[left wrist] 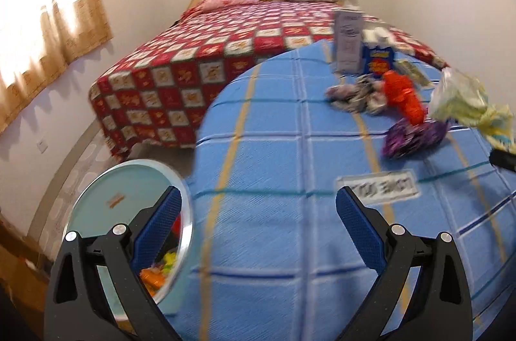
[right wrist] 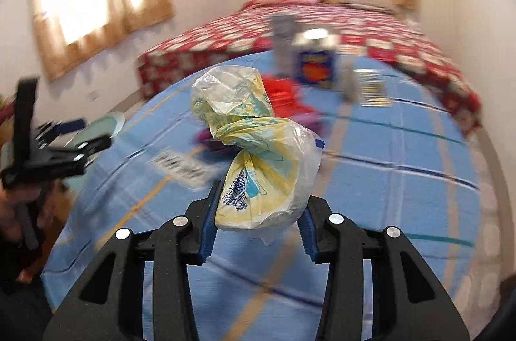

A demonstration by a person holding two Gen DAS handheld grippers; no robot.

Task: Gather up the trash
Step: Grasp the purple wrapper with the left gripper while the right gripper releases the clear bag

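Note:
My right gripper (right wrist: pixel 262 196) is shut on a crumpled yellow, white and clear plastic bag (right wrist: pixel 254 147) and holds it above the blue checked table (right wrist: pixel 371 180). The same bag (left wrist: pixel 464 99) hangs at the right edge of the left wrist view. My left gripper (left wrist: pixel 258 196) is open with nothing between its fingers, over the table's left edge. Beside it stands a round bin (left wrist: pixel 129 199) with a metal rim and colourful wrappers inside. On the table lie an orange wrapper (left wrist: pixel 403 96), a purple wrapper (left wrist: pixel 412 136) and black-and-white wrappers (left wrist: pixel 354 96).
A blue snack box (left wrist: pixel 379 60) and a tall white carton (left wrist: pixel 348 41) stand at the table's far side, and a printed card (left wrist: pixel 380 188) lies nearer. Behind the table is a bed with a red checked cover (left wrist: pixel 193 60). Curtained windows line the walls.

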